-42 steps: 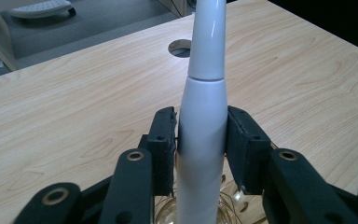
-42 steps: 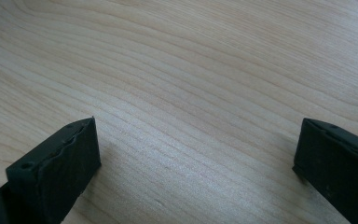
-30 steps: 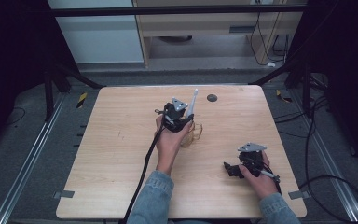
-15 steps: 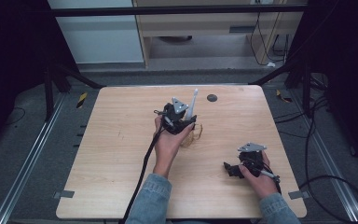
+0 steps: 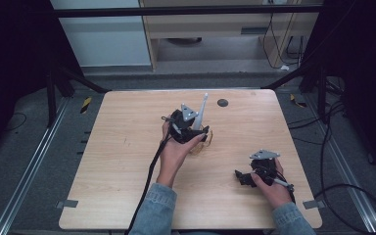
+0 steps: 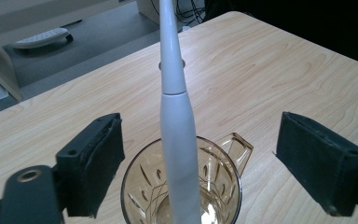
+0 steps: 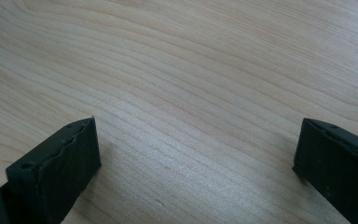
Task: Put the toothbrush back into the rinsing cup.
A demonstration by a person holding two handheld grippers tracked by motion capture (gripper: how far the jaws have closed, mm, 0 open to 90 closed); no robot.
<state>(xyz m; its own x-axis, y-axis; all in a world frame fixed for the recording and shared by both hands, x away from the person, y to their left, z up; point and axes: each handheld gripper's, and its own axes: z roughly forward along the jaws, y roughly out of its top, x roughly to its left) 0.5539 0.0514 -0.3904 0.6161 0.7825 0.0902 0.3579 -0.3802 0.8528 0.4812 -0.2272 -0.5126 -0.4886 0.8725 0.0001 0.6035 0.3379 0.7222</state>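
Toothbrush, white plastic and slender (image 6: 177, 126), stands nearly upright in the amber faceted glass cup with a side handle (image 6: 223, 186), leaning on its rim, long axis rising and tilting slightly away from the person. The left gripper (image 5: 188, 128) sits directly over that cup near the middle of the light wooden tabletop (image 5: 127, 147); its jaws have just been opening and now stand spread on either side of the shaft, no pad touching it. So the brush is straight ahead between those 2 jaws, and withdrawing likely means lifting clear without knocking the shaft. The right gripper (image 5: 247, 177), jaws spread over bare wood, rests well apart at the near right edge. A small dark round hole (image 5: 222, 103) lies beyond the cup; nothing blocks the way
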